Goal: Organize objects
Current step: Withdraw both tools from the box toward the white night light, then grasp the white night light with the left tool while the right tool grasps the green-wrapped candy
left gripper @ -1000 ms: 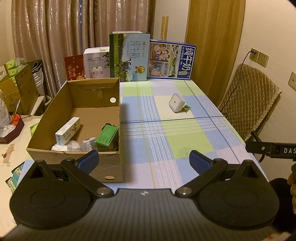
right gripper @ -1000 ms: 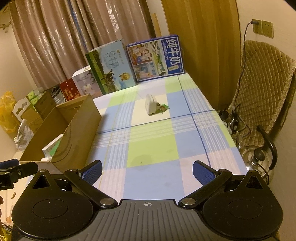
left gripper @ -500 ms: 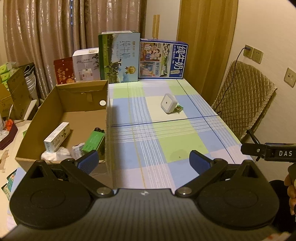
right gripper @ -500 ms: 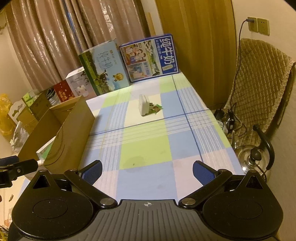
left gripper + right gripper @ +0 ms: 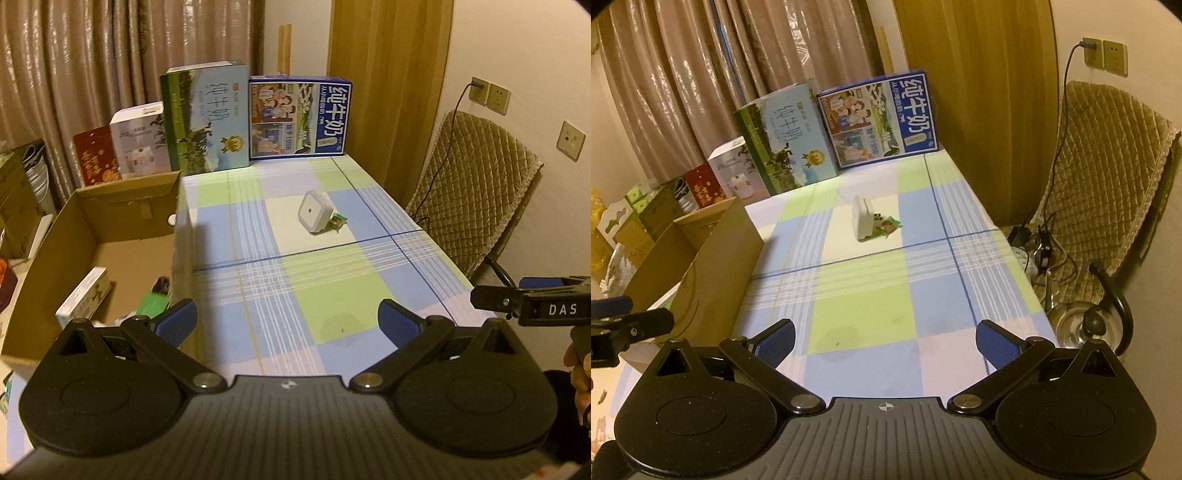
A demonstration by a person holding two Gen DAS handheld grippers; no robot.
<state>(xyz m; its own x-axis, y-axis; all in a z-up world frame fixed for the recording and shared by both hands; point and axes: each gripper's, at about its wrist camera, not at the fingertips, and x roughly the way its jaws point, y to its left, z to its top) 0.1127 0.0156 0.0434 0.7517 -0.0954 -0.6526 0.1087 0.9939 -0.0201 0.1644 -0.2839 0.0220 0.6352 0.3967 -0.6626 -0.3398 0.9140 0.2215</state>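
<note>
White plug (image 5: 313, 212) and a green packet (image 5: 338, 222) lie mid-desk (image 5: 288, 295), right of the box (image 5: 122, 236). Both claws, left (image 5: 286, 321) and right (image 5: 884, 338), hang released, empty. Next: reach, grasp plug.

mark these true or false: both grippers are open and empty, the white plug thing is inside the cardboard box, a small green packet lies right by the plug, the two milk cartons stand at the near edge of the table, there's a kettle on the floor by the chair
1. Both grippers are open and empty. True: the left gripper and right gripper hold nothing.
2. The white plug is inside the cardboard box. False: it sits on the checked tablecloth, apart from the box.
3. A small green packet lies right beside the plug. True.
4. The two milk cartons stand at the near edge. False: the green milk carton and blue milk carton stand at the far end.
5. A kettle sits on the floor by the chair. True.
</note>
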